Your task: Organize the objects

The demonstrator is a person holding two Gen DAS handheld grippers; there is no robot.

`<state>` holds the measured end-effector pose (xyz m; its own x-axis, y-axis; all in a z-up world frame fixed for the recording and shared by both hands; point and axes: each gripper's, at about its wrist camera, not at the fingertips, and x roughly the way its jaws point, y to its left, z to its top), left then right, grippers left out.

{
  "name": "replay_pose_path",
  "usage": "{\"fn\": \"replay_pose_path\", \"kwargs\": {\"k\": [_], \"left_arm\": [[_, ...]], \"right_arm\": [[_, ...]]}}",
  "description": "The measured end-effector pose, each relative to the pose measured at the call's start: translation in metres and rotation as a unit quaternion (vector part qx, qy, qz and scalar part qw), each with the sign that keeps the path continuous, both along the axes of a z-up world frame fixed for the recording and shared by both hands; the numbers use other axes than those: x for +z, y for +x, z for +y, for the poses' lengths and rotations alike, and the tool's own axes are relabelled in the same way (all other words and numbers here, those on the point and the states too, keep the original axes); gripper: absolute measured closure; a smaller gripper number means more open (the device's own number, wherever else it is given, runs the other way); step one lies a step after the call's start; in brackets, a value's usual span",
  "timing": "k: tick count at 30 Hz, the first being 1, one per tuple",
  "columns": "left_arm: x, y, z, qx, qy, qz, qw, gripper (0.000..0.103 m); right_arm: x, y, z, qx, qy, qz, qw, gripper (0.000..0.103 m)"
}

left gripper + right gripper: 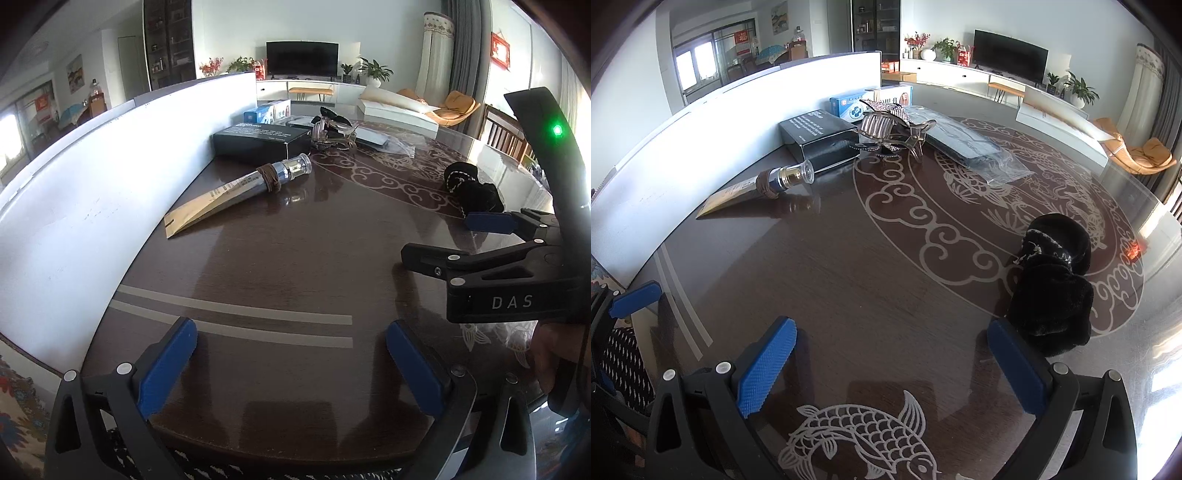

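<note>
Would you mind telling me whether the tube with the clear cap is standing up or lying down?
Lying down. The tube rests lengthwise on the table, its clear cap pointing sideways toward the black box.

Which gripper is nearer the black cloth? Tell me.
Right. The right gripper sits just short of the black cloth, its outer finger almost at the cloth's edge. The left gripper is further off, open over bare table, beside the right.

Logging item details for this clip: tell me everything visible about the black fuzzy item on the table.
The black fuzzy item is soft, plush-looking fabric bunched in two lumps, with a whitish cord or stitching on the upper lump. It lies loose on the glossy patterned table, over the pale scrollwork ring. The right hand-held gripper stands open just beside it; its right pad is close, and contact cannot be confirmed. What it is cannot be told.
</note>
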<state>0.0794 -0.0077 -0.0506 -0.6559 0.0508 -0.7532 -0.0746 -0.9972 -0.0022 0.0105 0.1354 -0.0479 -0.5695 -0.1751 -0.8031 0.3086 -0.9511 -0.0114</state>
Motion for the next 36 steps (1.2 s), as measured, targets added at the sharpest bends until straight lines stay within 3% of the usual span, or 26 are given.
{"fn": "replay_pose_path", "kwargs": {"k": [36], "left_arm": [[0.0, 0.013, -0.002, -0.022, -0.004, 0.004, 0.9997, 0.0]], "right_arm": [[0.0, 0.0, 0.0, 0.0, 0.0, 0.0, 1.0, 0.0]]}}
